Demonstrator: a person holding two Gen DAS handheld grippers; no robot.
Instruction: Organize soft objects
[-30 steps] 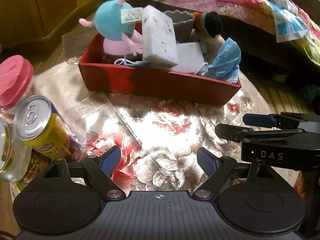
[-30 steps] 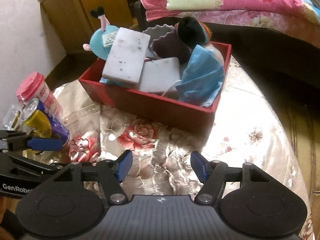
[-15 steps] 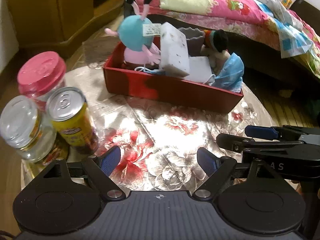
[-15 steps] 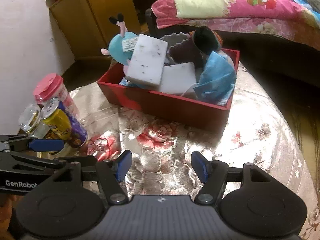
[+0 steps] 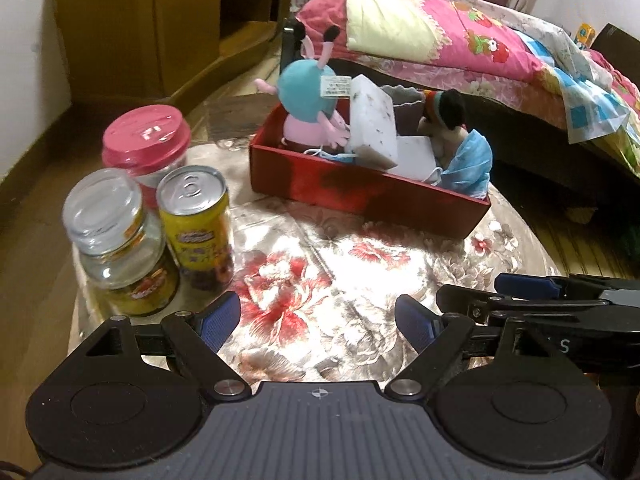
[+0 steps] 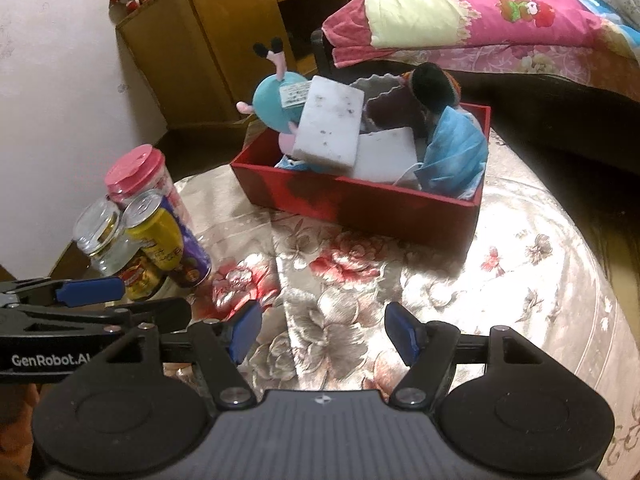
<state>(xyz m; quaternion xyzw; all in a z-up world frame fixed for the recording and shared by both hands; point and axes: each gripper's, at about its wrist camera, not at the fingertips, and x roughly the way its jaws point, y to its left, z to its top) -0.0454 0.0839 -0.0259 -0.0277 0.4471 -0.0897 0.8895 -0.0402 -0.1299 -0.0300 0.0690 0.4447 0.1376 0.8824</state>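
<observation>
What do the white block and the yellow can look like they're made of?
White block: likely foam sponge, matte and speckled with dark flecks. Yellow can: metal, judging by its shiny silver pull-tab top, with a glossy printed label.

Plush toy (image 5: 308, 92), sponges (image 5: 374, 128) in box (image 5: 360, 192); jars (image 5: 116, 240) left.

A red box (image 6: 360, 204) packed with a speckled sponge (image 6: 330, 120) and blue face mask (image 6: 454, 152) sits on the floral cloth (image 6: 360, 292).
</observation>
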